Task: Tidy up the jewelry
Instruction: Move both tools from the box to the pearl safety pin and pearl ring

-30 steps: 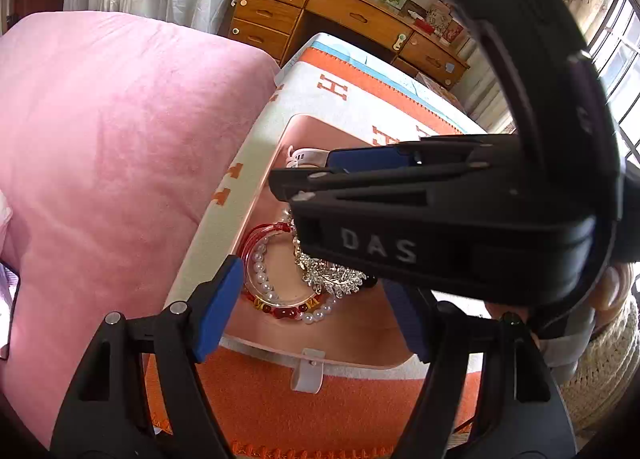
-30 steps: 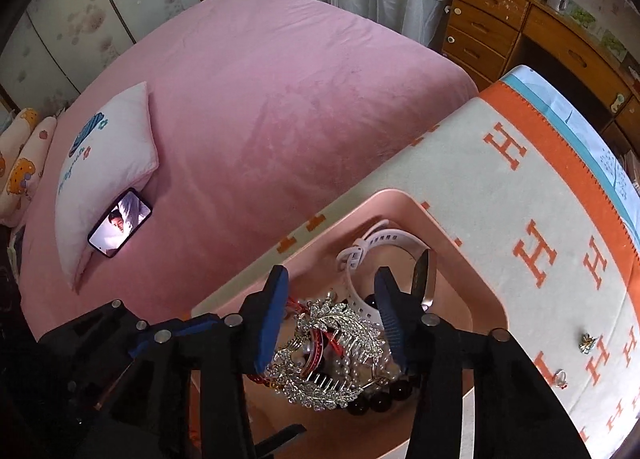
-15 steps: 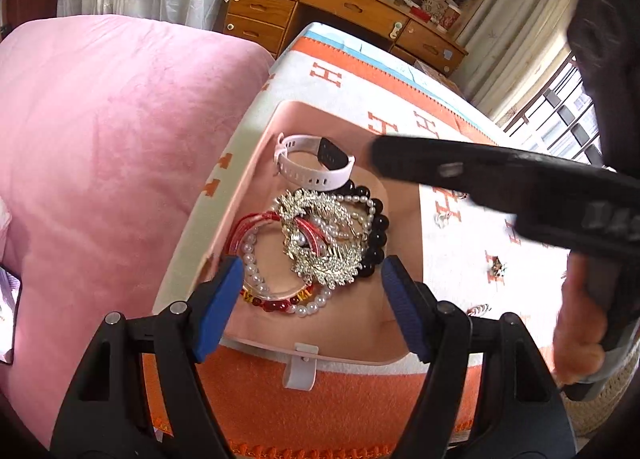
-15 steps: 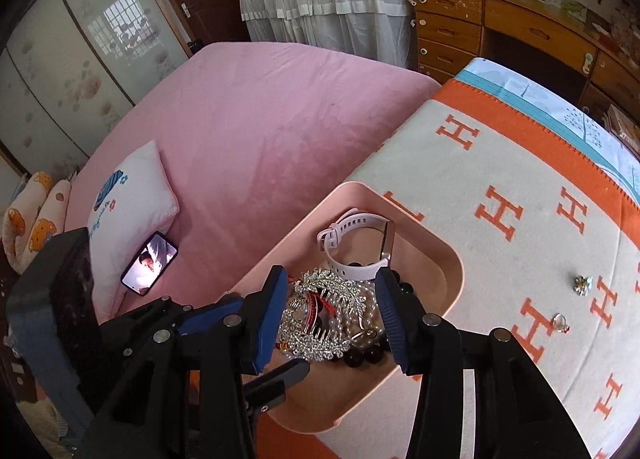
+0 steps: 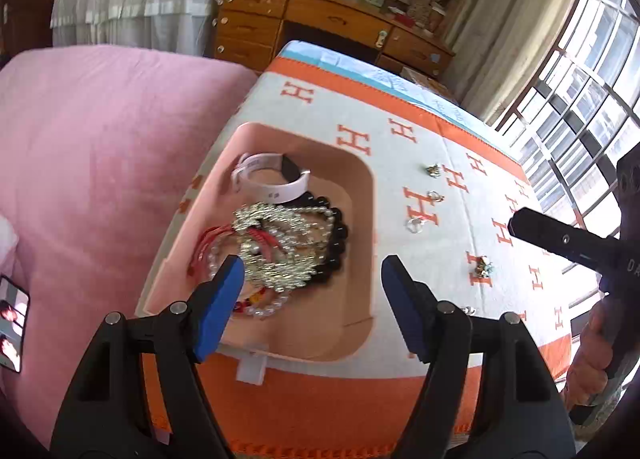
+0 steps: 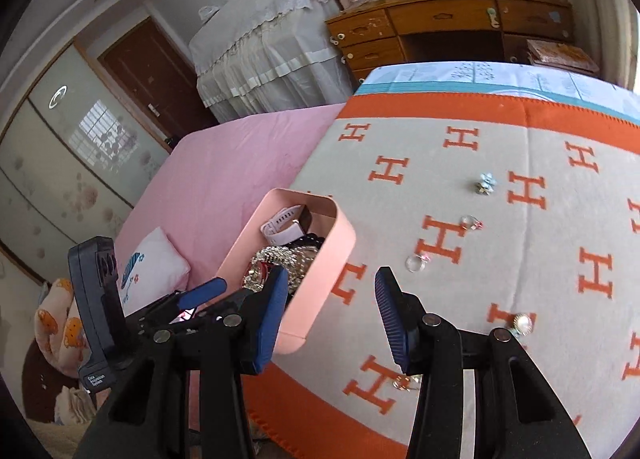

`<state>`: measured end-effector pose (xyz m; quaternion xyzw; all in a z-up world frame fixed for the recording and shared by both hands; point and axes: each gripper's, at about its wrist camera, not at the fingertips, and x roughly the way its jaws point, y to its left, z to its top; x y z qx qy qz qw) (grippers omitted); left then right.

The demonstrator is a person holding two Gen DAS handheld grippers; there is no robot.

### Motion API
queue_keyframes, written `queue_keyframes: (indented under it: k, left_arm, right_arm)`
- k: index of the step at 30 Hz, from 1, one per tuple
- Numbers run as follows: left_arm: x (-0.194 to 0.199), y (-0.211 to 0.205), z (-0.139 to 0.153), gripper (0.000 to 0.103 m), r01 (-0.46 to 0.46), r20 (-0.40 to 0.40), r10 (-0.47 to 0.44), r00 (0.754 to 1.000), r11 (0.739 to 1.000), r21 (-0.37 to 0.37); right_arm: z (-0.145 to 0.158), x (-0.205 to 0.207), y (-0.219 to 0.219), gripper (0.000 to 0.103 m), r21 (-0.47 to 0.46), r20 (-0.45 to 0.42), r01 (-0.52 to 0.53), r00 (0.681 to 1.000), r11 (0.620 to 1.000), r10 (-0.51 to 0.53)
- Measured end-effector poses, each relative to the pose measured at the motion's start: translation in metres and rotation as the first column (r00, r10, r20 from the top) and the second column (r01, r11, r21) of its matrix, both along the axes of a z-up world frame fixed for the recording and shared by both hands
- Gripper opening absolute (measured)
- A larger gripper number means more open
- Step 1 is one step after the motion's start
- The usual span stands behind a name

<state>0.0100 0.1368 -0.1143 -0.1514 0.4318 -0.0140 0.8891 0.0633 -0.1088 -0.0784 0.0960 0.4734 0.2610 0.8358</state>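
The blanket (image 6: 500, 259) right of the pink tray (image 5: 362, 243) lies mostly bare, so tongs can pass between the small rings (image 6: 416, 262) and earrings (image 6: 486, 183) scattered well apart on it. The tray's raised wall blocks a low sideways approach; its left half is heaped with bracelets (image 5: 288, 247) and a watch (image 5: 272, 183), its right floor bare.

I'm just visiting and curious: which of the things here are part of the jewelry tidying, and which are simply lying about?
Part of the job:
- pink tray
- white watch
- silver hair comb
- black bead bracelet
- pearl bracelet
- loose rings on the blanket
- pearl earring

Just lying about:
- phone
- white pillow
- wooden desk
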Motion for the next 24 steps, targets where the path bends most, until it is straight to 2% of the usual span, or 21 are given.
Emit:
queue_keyframes:
  k: [7,12,16,21,24]
  left_arm:
    - [0.005,-0.056,0.025,0.069,0.121,0.059,-0.124,0.991,0.991,0.057]
    - [0.011,-0.104,0.029,0.069,0.263,0.054,-0.272,0.961,0.956,0.129]
    - [0.014,-0.137,0.022,0.069,0.387,0.011,-0.394,0.919,0.907,0.163]
    - [0.024,-0.169,-0.003,0.069,0.521,-0.083,-0.514,0.854,0.838,0.161]
    - [0.03,-0.181,-0.02,0.061,0.575,-0.137,-0.559,0.818,0.798,0.18]
  right_arm:
    - [0.002,-0.026,-0.082,0.046,0.038,0.023,0.16,0.987,0.986,-0.161]
    - [0.008,-0.035,-0.118,0.046,0.014,0.053,0.252,0.966,0.968,-0.253]
    - [0.01,-0.04,-0.134,0.046,-0.039,0.077,0.299,0.952,0.953,-0.296]
    - [-0.012,-0.047,-0.151,0.046,-0.096,0.058,0.352,0.936,0.931,-0.348]
    - [-0.031,-0.046,-0.157,0.046,-0.159,0.049,0.382,0.924,0.91,-0.38]
